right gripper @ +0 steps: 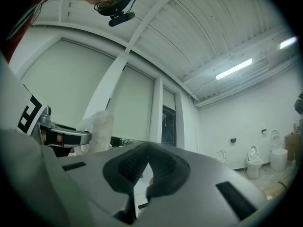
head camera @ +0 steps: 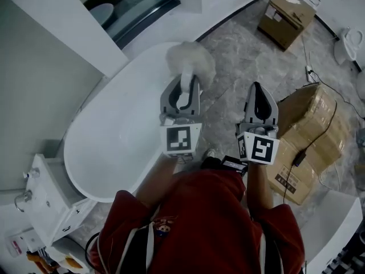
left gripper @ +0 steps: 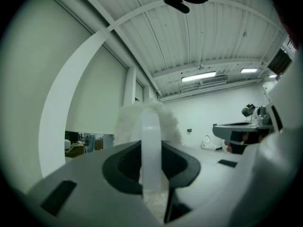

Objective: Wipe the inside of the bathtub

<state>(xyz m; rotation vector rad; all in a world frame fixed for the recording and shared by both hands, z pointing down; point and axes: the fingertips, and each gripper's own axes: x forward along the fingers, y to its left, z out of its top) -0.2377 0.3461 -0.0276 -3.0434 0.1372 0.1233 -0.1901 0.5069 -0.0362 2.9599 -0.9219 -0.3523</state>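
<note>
The white oval bathtub (head camera: 108, 136) lies below and left of me on the marble floor. My left gripper (head camera: 183, 96) is shut on the white handle (left gripper: 151, 150) of a fluffy white duster (head camera: 191, 59), whose head hangs over the tub's far right rim. In the left gripper view the handle stands upright between the jaws, with the fluff (left gripper: 128, 122) behind it. My right gripper (head camera: 259, 99) is held beside it over the floor, jaws together with nothing in them (right gripper: 144, 176). Both grippers point upward toward the ceiling. The duster (right gripper: 99, 129) also shows at the left of the right gripper view.
A white vanity (head camera: 48, 196) with a tap stands at the tub's near-left end. Cardboard boxes sit on the floor at the right (head camera: 311, 136) and far back (head camera: 285, 19). A black cable (head camera: 319, 136) runs over the right box. A wall (head camera: 51, 21) borders the tub's far left.
</note>
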